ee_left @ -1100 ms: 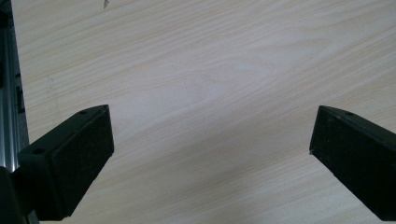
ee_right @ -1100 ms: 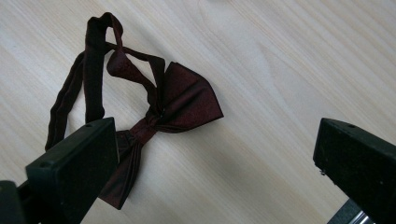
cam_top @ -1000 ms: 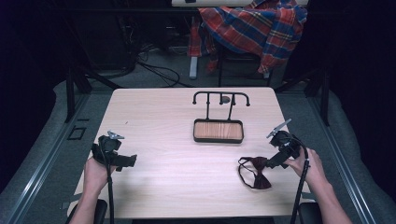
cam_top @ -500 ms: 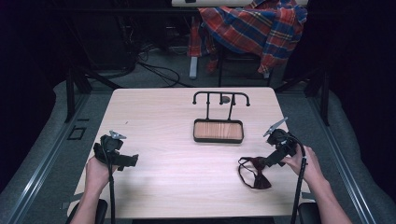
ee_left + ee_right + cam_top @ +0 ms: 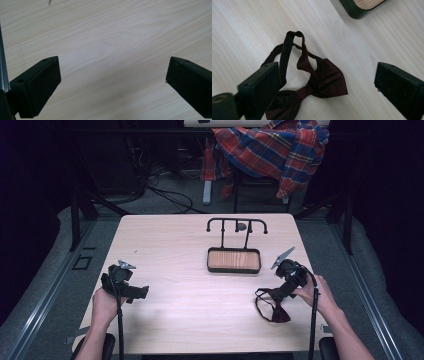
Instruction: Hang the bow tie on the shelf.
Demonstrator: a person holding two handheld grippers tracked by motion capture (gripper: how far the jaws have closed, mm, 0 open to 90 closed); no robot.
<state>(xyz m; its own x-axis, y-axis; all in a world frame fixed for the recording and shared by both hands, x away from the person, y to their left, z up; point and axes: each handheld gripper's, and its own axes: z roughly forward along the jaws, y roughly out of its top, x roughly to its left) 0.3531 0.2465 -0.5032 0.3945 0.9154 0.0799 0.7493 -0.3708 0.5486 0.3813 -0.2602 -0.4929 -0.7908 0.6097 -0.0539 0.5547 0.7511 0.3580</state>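
Note:
A dark maroon bow tie with a looped strap lies flat on the wooden table, near the front right. My right gripper hovers over it, open wide, one jaw on each side of the tie and the left jaw over the strap. My left gripper is at the front left, open, with bare wood between its jaws.
A black stand with a wood-lined tray and a rack of hooks stands at the table's middle back. Behind the table, a plaid shirt hangs over a chair, with cables on the floor.
The left gripper has drifted slightly toward the near edge. The right gripper has edged a little left over the bow tie. The tie has not moved.

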